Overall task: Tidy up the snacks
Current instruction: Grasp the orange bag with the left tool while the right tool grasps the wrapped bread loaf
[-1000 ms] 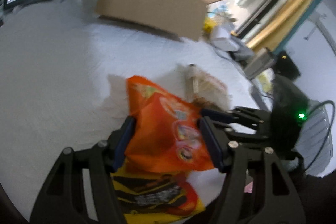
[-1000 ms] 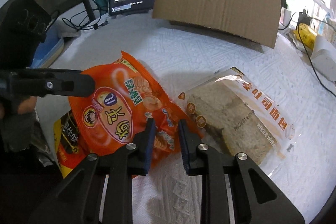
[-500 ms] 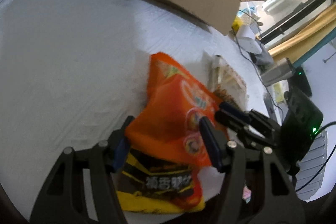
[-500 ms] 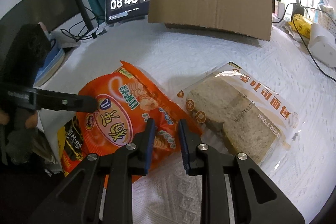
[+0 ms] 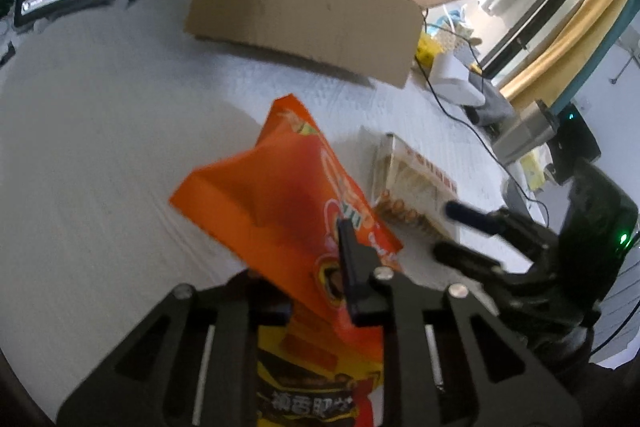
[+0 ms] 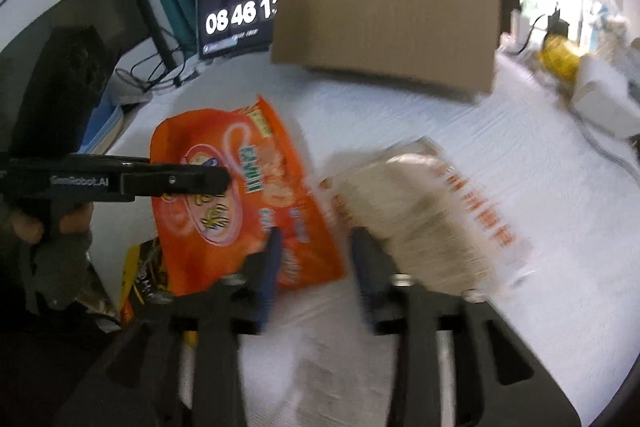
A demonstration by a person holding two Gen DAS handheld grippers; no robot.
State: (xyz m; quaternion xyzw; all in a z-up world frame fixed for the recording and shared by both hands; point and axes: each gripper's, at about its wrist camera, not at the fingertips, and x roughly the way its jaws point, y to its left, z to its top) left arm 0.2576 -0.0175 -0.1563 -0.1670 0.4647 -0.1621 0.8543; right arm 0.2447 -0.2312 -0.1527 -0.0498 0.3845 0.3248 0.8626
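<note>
The left gripper (image 5: 320, 291) has just clamped its jaws on the near edge of the orange snack bag (image 5: 288, 211), whose far end tips up off the white cloth (image 5: 100, 147). Beneath it a yellow-and-black packet (image 5: 312, 387) is half hidden. The right gripper (image 6: 314, 267) has just been opening; its jaws stand apart with nothing between them, beside the blurred bread pack (image 6: 432, 211). Farther back stands a cardboard box (image 6: 384, 35), its contents barely visible, partly covering a clock (image 6: 236, 19).

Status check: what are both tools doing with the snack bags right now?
Left tool shut on crinkly orange snack bag, lifting it. Right tool just opened, empty. Clear-wrapped sliced bread loaf beside; brown cardboard box path clear.
</note>
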